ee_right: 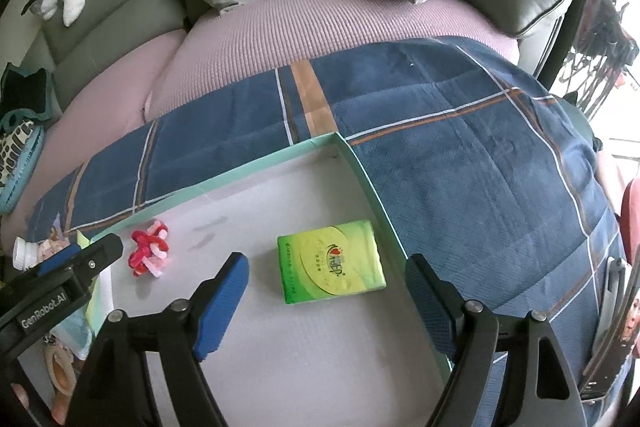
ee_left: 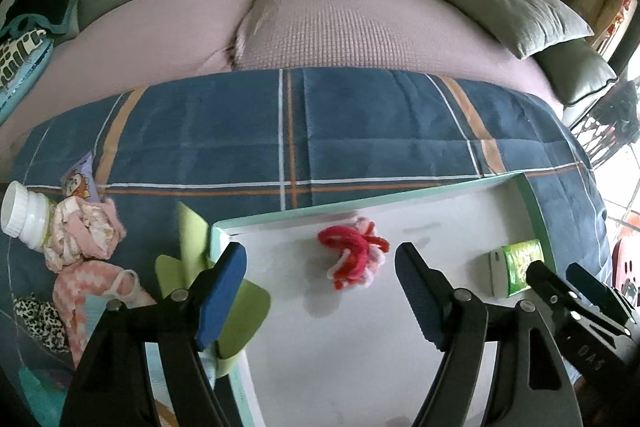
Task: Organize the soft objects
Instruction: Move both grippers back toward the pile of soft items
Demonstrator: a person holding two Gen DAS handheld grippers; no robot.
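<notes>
Both the left gripper [ee_left: 320, 291] and right gripper [ee_right: 326, 301] gaped empty over the tray [ee_right: 256, 163]; the pink cloth bundle [ee_left: 86, 233] outside wanted a deep, centred pinch.

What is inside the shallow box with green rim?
Inside the box lie a red-pink yarn bundle and a green tissue pack. The claws cover its near part.

Open floor in the middle of the tray, clutter off its left wall

Inside the tray [ee_right: 352, 163], you have bare white floor between the red-and-pink yarn bundle [ee_right: 150, 253] near its far-left corner and the green tissue pack [ee_right: 330, 261] just beside its right wall. Left of the tray, green foam pieces [ee_left: 188, 267], pink cloths [ee_left: 86, 239] and a white-capped bottle [ee_left: 24, 221] crowd the blanket [ee_left: 360, 131]; beyond its far wall the blanket lies bare.
</notes>
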